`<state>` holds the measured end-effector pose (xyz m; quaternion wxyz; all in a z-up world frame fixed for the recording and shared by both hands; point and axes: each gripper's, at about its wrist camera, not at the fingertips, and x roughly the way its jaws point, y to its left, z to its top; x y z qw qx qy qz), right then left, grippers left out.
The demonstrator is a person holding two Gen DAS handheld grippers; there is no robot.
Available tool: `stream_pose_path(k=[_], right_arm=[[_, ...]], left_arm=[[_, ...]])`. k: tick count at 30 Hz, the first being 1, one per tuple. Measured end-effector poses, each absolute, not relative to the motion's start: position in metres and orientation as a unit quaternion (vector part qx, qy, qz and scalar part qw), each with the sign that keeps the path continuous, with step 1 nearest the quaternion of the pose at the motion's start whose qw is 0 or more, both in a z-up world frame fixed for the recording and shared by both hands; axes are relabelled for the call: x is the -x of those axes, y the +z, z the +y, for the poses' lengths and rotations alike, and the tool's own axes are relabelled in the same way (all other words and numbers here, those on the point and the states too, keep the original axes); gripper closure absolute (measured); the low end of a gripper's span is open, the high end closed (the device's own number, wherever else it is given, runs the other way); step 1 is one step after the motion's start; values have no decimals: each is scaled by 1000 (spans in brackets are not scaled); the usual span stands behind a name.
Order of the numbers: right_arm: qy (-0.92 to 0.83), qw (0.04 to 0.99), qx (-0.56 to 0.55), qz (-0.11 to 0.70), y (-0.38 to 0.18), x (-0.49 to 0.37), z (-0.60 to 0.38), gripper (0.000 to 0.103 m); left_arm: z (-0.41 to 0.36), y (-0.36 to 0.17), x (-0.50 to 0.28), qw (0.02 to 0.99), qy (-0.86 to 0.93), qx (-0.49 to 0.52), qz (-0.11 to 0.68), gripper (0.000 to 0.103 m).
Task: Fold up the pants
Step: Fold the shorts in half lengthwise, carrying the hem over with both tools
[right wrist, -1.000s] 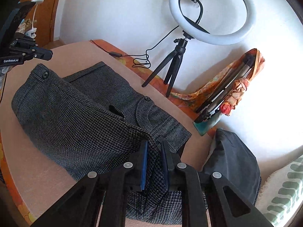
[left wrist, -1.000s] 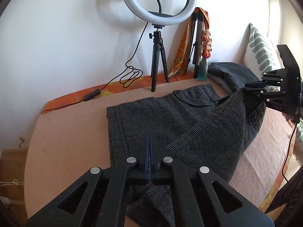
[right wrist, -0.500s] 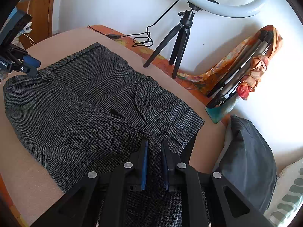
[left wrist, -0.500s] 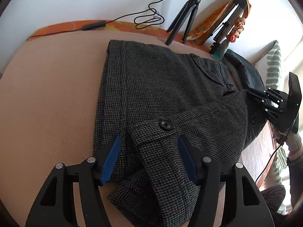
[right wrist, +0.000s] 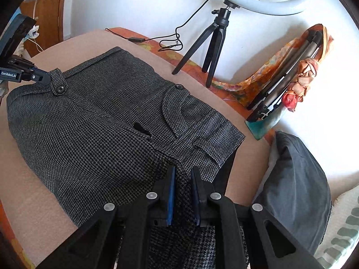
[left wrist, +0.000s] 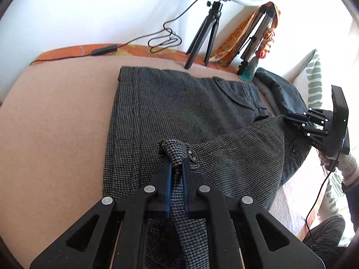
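The bed (left wrist: pixel 56 121), covered in a tan sheet, carries the grey houndstooth pants (left wrist: pixel 170 112). The pants lie across its middle, with the upper layer folded over the lower one. The waistband runs along the edge nearest the two grippers.

A ring light (right wrist: pixel 258 2) on a black tripod (right wrist: pixel 211 44) stands at the far edge of the bed, against the white wall. A second, folded tripod (right wrist: pixel 289 71) wrapped in an orange scarf leans beside it. A dark folded garment (right wrist: pixel 298 179) lies just beside the pants, next to a patterned pillow (left wrist: pixel 311 83).

Left gripper (left wrist: pixel 177 174): the jaws are nearly closed, with only a narrow gap between the blue pads. That gap is filled by a raised fold of the waistband next to a black button (left wrist: pixel 192 154). The fabric is pinched and lifted slightly off the layer below.

Right gripper (right wrist: pixel 182 179): the jaws are likewise drawn close together. A strip of houndstooth fabric at the opposite end of the waistband sits between the blue pads. In the left wrist view its fingertips meet the cloth edge.
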<state>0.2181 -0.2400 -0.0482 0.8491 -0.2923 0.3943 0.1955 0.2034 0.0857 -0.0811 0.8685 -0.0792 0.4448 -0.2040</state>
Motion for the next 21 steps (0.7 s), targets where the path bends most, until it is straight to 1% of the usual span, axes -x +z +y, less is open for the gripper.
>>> stream_pose_path(k=[7,13,17,21], right_arm=[[195,859,293,371,-22,-213,-239,91],[182,872,291,349,6,-235,-237,92],[172,875,299,339,12,-260,-229,92],[156,870,316,345,3,-294,-221,92]], left_arm=[[92,-45,-207,896,-207,75,385,96],[100,-18,-236,914,-195,82,347,97],[104,-10,-262,920,-180,92,335,97],[101,-15,-288,924,-164,85,334,97]])
